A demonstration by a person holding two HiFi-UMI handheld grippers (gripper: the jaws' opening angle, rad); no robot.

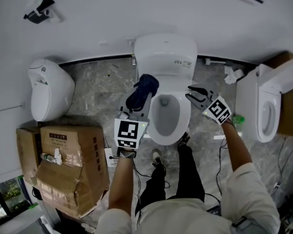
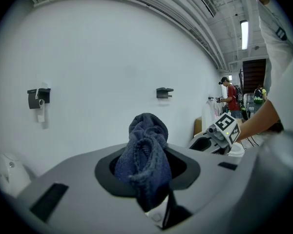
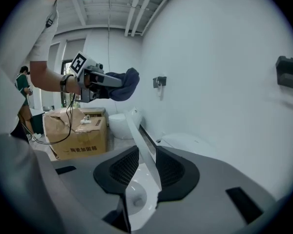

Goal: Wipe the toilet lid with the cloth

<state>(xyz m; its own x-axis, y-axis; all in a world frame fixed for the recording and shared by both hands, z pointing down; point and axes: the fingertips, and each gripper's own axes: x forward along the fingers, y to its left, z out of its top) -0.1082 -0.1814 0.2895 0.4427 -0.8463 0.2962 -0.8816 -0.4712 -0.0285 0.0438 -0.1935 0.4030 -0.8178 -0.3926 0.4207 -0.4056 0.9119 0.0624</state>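
Note:
The white toilet (image 1: 167, 62) stands against the wall with its bowl (image 1: 166, 113) uncovered. My left gripper (image 1: 139, 101) hovers over the bowl's left rim, shut on a bunched dark blue cloth (image 1: 142, 89) that sticks up between its jaws (image 2: 145, 152). My right gripper (image 1: 194, 95) is at the bowl's right side. In the right gripper view a thin white edge of the raised lid (image 3: 140, 145) runs between the jaws, with a gap on its left, so my right gripper (image 3: 144, 174) is open. The cloth (image 3: 122, 84) shows there too, held up at the left.
A white floor fixture (image 1: 49, 89) and torn cardboard boxes (image 1: 68, 165) fill the left side. A second toilet (image 1: 263, 106) stands at the right. Cables trail over the marble floor by my shoes (image 1: 158, 157). Other people (image 2: 231, 96) stand far behind.

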